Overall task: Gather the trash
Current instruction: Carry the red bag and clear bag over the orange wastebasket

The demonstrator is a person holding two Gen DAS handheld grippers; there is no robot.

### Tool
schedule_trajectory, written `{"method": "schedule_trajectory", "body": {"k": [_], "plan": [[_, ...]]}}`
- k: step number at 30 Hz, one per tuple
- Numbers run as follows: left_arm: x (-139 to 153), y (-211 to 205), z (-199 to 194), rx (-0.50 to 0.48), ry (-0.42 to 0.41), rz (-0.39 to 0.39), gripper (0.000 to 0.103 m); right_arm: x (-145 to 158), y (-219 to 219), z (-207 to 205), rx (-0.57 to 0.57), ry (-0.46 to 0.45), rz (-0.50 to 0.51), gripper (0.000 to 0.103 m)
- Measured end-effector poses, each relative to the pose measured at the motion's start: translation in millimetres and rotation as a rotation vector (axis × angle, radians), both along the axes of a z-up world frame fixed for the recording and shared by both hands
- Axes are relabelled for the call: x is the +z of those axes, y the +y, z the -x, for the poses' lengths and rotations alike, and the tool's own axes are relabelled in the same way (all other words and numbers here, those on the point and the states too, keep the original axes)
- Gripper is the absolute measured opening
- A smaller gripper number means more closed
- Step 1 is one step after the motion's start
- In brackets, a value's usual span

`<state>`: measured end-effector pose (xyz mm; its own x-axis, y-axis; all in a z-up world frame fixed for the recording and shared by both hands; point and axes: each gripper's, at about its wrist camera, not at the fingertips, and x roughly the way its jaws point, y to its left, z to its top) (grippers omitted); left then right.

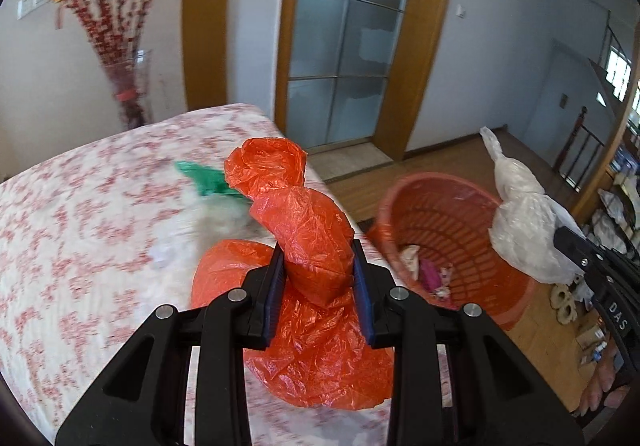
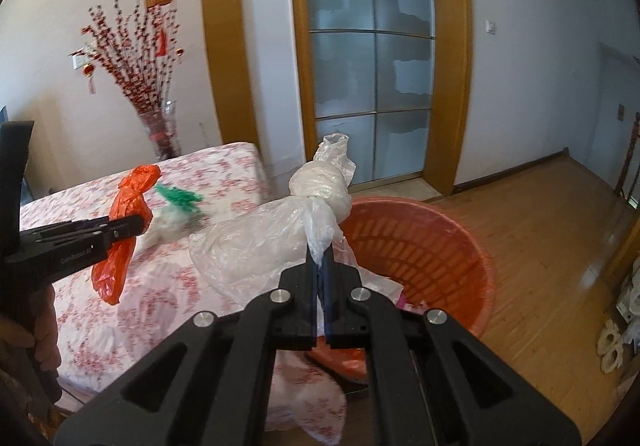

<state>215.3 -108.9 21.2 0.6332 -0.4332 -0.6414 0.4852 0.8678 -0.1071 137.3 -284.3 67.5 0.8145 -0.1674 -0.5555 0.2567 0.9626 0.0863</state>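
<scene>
- Left gripper [image 1: 318,270]: clamped on knotted neck of orange plastic bag [image 1: 308,246]; bag held above floral tablecloth [image 1: 80,205], lower part ballooning beneath fingers [image 1: 276,286].
- Right gripper [image 2: 319,278]: jaws nearly together, pinching thin tail of clear plastic bag [image 2: 280,230]; bag knotted, held over table edge just beside the basket.
- Orange laundry-style basket [image 1: 448,213]: on wood floor [image 2: 540,246] beside table; holds a few wrappers/scraps [image 1: 428,270] at bottom.
- Green plastic scrap [image 1: 204,177]: on tablecloth behind orange bag, w/ whitish wad next to it; blurred.
- Bkgd: vase of red blossom branches [image 2: 156,125] at far table corner; frosted glass door [image 2: 368,45] in wood frame.
- Person's hand [image 2: 42,330]: gripping left gripper's handle, seen in right wrist view.
</scene>
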Motion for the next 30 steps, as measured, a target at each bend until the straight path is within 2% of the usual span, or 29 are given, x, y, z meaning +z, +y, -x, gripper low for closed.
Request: {"method": "schedule_trajectory", "body": {"k": [18,30], "plan": [[-17.7,-95.6,3.3,-0.165,0.048,0.008,0.031,-33.5,-69.4,-0.3,-0.13,0.03,-0.042,0.004],[-25.6,-122.7,0.4,-0.199,0.055,0.008,0.031,-48.3,-93.8,-3.4,-0.176,0.042,-0.059,0.004]]}}
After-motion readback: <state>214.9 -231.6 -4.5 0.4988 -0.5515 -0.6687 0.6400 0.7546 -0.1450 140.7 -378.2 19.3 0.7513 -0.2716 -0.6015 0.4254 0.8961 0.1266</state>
